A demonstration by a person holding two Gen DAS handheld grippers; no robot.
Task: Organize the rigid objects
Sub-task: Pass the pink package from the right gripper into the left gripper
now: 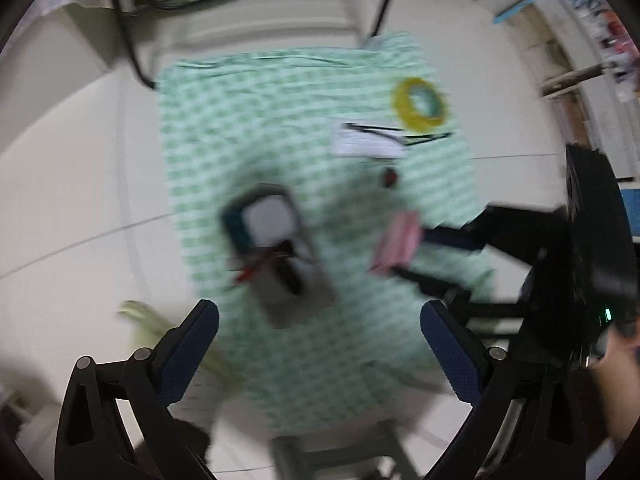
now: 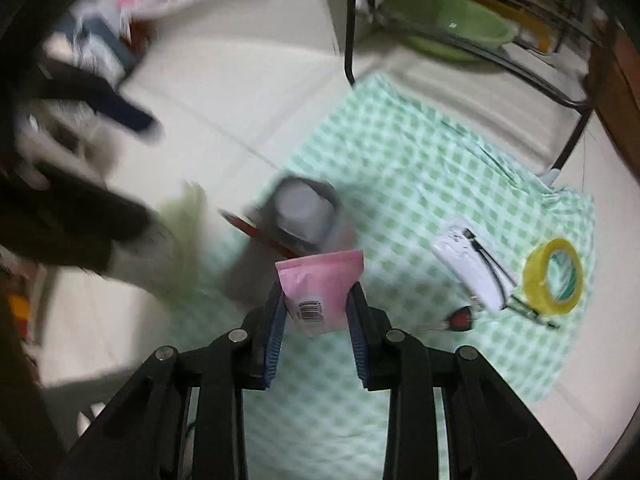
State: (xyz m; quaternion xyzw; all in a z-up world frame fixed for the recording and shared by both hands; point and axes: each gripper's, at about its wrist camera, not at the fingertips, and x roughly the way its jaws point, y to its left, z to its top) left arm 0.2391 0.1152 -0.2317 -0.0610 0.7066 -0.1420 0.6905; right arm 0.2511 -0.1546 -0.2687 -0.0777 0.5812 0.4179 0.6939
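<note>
Right now your right gripper (image 2: 315, 307) is clamped on the pink packet (image 2: 320, 286), its long axis running forward from the fingers toward the gray container (image 2: 304, 216) just beyond. Your left gripper (image 1: 320, 354) hangs spread wide and empty, with that container ahead of it. The right is nearer; carry the packet forward.
</note>
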